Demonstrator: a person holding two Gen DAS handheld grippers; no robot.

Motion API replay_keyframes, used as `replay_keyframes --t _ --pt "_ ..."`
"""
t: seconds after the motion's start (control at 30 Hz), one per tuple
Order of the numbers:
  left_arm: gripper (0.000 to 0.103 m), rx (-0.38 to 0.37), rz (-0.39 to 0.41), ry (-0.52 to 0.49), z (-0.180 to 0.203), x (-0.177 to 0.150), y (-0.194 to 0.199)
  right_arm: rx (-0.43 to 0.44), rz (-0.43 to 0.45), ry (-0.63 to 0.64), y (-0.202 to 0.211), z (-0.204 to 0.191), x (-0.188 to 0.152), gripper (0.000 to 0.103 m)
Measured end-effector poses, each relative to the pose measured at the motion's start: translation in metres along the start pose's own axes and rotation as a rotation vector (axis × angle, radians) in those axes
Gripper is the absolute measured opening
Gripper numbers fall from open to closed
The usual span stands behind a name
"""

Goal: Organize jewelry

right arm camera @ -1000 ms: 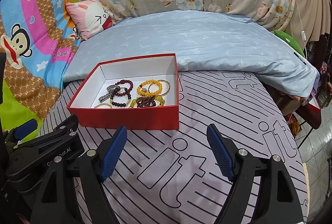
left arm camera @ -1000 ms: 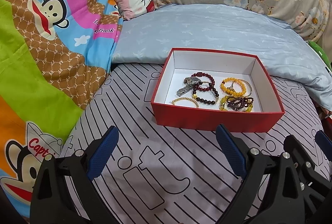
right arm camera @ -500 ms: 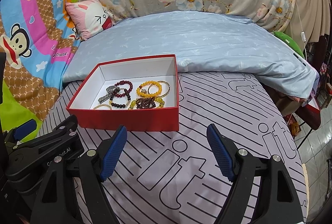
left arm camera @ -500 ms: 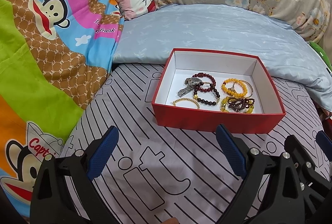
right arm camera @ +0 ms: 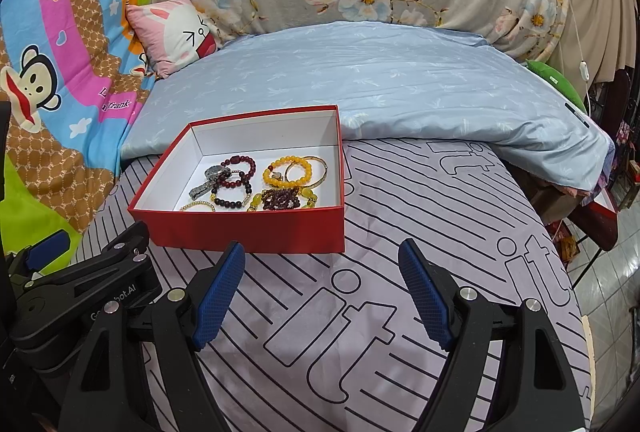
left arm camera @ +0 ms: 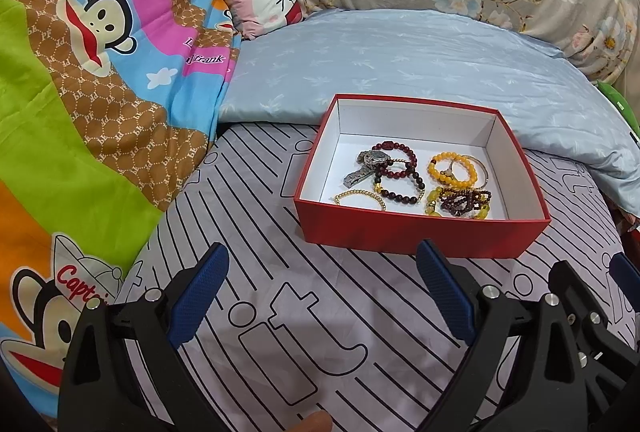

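Both tools hang over the striped bed sheet (left arm camera: pixel 304 312), and nothing is in either one. The left hand-held gripper (left arm camera: pixel 320 296) has its blue pads spread wide with only bedding between them; the right hand-held gripper (right arm camera: pixel 322 296) is just as wide apart and just as empty.

The jewelry sits in the red box (left arm camera: pixel 404 236), on the bed just short of the pale blue pillow (left arm camera: pixel 400 60). Inside, everything crowds toward the near wall: a metal watch (left arm camera: pixel 370 164) tangled with dark red bead bracelets (left arm camera: pixel 396 172) on the left, a yellow bead bracelet (left arm camera: pixel 452 168) and a thin gold bangle (right arm camera: pixel 316 168) on the right.

Here is the geometry that matters. From the left hand-held gripper the box lies ahead and to the right; from the right one, ahead and to the left. So it sits roughly between them, long side running left to right. The yellow bracelet looks like the right hand's reach, the watch cluster the left's.
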State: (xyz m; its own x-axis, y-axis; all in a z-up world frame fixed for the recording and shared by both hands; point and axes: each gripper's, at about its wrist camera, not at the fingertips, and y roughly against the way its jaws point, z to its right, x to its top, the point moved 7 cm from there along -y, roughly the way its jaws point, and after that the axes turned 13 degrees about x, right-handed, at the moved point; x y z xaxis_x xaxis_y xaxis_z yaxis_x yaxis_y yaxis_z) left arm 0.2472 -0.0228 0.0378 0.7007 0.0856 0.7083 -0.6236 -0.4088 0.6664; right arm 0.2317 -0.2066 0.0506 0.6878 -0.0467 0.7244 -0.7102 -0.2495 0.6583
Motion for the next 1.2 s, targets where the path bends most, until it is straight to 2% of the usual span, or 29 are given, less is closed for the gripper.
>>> replay_keyframes --t 1.2 --pt "0.090 0.002 -0.003 -0.004 0.0026 0.0006 -0.0007 -0.002 -0.004 0.005 -0.0012 0.0029 0.0062 0.076"
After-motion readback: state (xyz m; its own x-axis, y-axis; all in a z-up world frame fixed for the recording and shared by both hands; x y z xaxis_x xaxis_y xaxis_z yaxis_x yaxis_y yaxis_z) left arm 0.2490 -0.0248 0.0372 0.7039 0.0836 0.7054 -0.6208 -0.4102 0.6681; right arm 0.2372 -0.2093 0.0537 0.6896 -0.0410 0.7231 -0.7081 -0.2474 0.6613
